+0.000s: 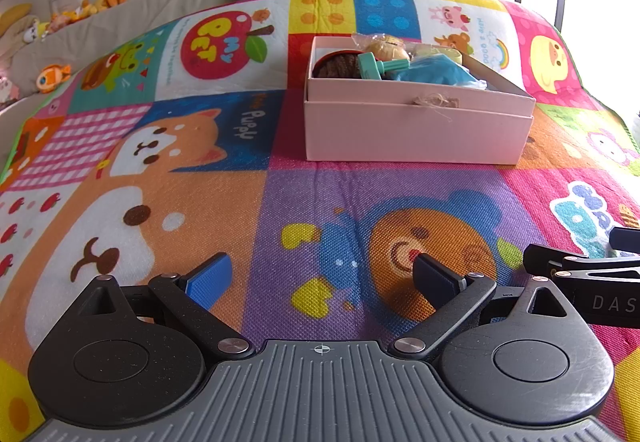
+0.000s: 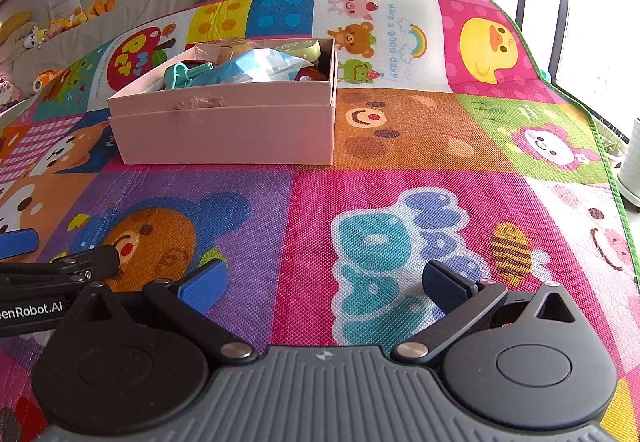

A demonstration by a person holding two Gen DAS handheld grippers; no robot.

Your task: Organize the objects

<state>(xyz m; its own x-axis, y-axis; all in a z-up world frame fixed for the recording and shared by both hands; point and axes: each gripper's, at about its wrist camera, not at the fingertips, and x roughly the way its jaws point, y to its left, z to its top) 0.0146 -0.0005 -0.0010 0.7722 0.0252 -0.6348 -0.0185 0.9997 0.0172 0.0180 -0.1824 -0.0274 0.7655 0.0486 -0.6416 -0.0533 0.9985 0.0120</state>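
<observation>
A: Near the pink box (image 1: pixel 416 130) on the play mat (image 1: pixel 280 202), we held the left gripper (image 1: pixel 320 278) and right gripper (image 2: pixel 324 288), jaws spread, grasping nothing.

B: Probably because the teal toy (image 1: pixel 380 67) and blue bag (image 1: pixel 436 72) sat inside it.

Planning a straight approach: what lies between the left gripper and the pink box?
Only bare play mat separates the left gripper from the pink box; no loose objects there, seen clearly in the left wrist view.
</observation>
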